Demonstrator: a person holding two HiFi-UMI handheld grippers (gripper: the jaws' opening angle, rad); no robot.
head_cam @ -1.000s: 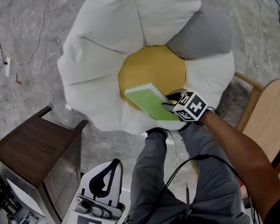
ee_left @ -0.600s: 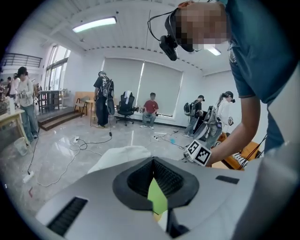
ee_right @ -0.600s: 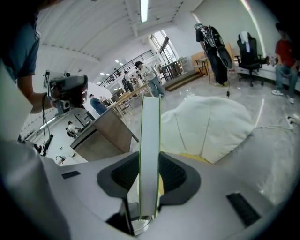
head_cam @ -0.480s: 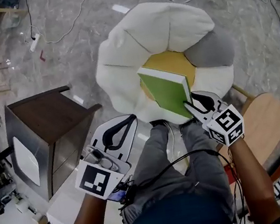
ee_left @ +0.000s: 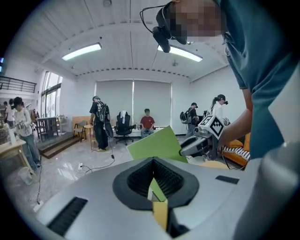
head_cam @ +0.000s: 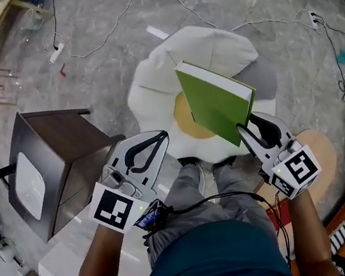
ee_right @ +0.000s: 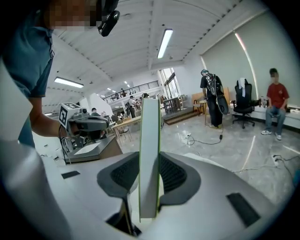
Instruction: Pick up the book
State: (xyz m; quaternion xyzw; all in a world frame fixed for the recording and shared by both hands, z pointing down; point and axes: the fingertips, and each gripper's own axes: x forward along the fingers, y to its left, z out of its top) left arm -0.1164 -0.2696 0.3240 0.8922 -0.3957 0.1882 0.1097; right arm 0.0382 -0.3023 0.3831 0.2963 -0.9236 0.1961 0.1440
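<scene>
Now clamped: green book [head_cam: 215,100] in the right hand-held gripper [head_cam: 249,129]

Seen along its own jaws, the right hand-held gripper pinches the book by a lower corner. Its jaws stand partly apart, with the pads pressed on both covers. The book stands tilted in the air above the flower-shaped floor cushion [head_cam: 209,46]. The left hand-held gripper [head_cam: 159,136] hangs near, jaws together, nothing between them.

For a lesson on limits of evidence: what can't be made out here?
Green book: far cover faces away in head view; right gripper view shows only its edge.
Flower cushion: yellow centre partly behind the book, head view.
Distant people: too small, right gripper view.
</scene>
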